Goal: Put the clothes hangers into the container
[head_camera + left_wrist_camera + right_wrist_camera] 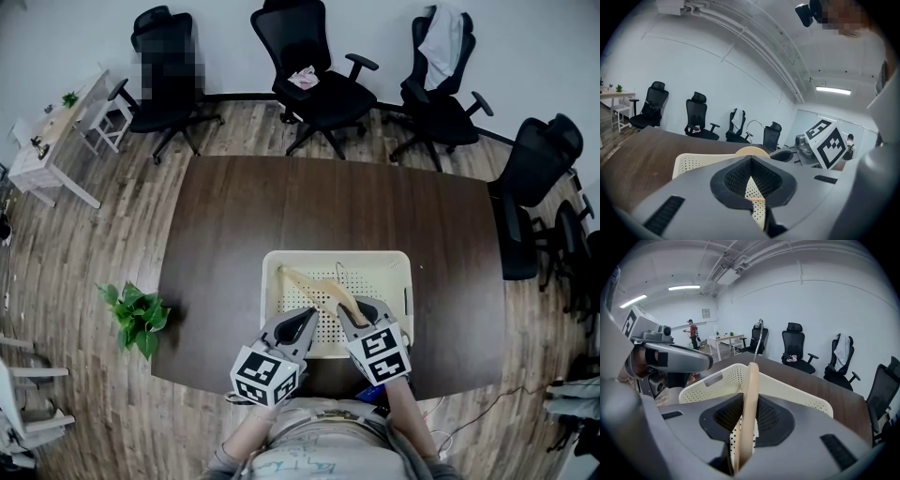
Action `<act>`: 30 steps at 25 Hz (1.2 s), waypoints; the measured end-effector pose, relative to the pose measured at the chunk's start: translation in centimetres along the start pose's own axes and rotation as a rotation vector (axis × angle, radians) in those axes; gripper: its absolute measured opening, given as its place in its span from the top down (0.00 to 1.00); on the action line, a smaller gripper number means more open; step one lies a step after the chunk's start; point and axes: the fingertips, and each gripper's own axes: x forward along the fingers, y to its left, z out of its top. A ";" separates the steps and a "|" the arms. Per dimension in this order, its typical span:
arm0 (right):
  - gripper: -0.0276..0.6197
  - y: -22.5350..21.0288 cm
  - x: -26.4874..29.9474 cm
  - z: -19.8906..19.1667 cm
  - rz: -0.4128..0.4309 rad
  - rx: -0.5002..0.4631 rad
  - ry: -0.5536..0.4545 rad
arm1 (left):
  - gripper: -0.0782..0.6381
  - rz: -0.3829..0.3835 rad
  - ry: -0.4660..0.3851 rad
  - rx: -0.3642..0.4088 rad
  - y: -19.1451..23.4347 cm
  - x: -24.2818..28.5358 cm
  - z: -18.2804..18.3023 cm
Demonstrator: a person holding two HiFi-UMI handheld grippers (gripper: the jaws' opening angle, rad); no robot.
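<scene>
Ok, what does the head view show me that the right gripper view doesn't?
Head view only: the plant on the floor, and the whole curve of the hanger over the basket. Right gripper view only: ceiling lights, a distant person, and a close look at the right claw shut on the hanger. Both: basket, hanger, left claw, office chairs.

ITEM: wooden clothes hanger point(315, 287) | pale curved wood, thin metal hook | tilted inside the basket, one arm pinched edge-on in right tool point(744, 425) | CONTAINER: perforated cream plastic basket point(337, 256) | rectangular, open-topped | upright on dark counter point(234, 234), near its front edge
</scene>
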 end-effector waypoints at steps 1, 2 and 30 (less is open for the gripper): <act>0.84 0.0 -0.1 0.1 0.000 0.003 0.001 | 0.88 0.000 0.000 0.001 0.0 0.0 0.1; 0.84 -0.1 -0.1 0.2 -0.001 0.003 0.001 | 0.88 0.000 0.000 0.001 -0.1 0.0 0.1; 0.80 -3.2 0.7 -0.7 -0.063 0.014 0.031 | 0.88 0.007 0.025 0.003 0.5 0.7 -0.5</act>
